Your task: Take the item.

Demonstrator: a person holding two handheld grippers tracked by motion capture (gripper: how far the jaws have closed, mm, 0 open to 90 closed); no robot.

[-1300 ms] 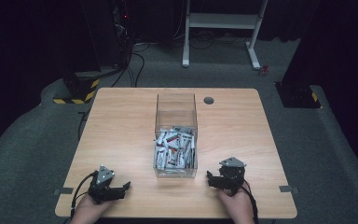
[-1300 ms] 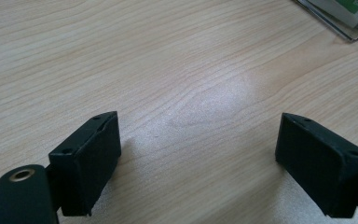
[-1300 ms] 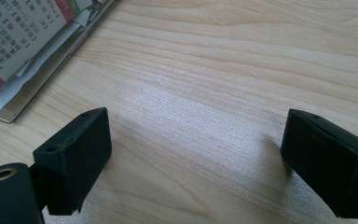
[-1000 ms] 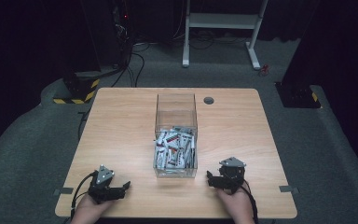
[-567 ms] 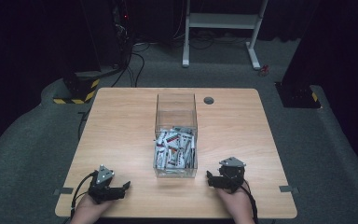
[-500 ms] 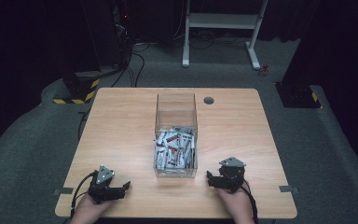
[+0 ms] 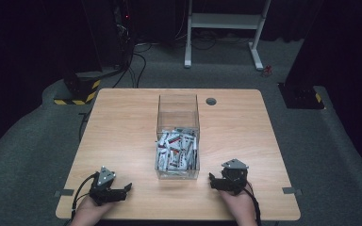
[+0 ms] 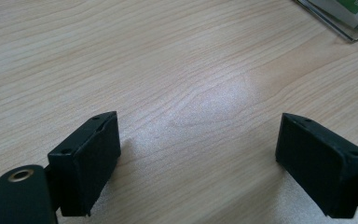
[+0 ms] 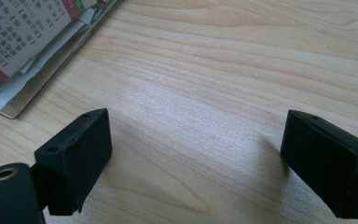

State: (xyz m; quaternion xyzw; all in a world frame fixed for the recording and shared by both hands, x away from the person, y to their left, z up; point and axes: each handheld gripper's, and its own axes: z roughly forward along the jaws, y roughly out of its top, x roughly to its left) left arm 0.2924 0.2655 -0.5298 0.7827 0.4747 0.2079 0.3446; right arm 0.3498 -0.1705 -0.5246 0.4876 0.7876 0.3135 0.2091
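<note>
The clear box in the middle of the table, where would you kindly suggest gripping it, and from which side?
Probably grip the clear box by one upper wall edge, coming down from above. It stands upright and open-topped, its thin walls rising bare above the packets piled in its near end, so open tongs could straddle a wall there.

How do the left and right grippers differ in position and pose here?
The left gripper rests near the table's front-left edge, farther from the clear box; the right gripper sits closer beside it. The left's jaws point right toward the box, the right's point left. Both are open and empty.
</note>
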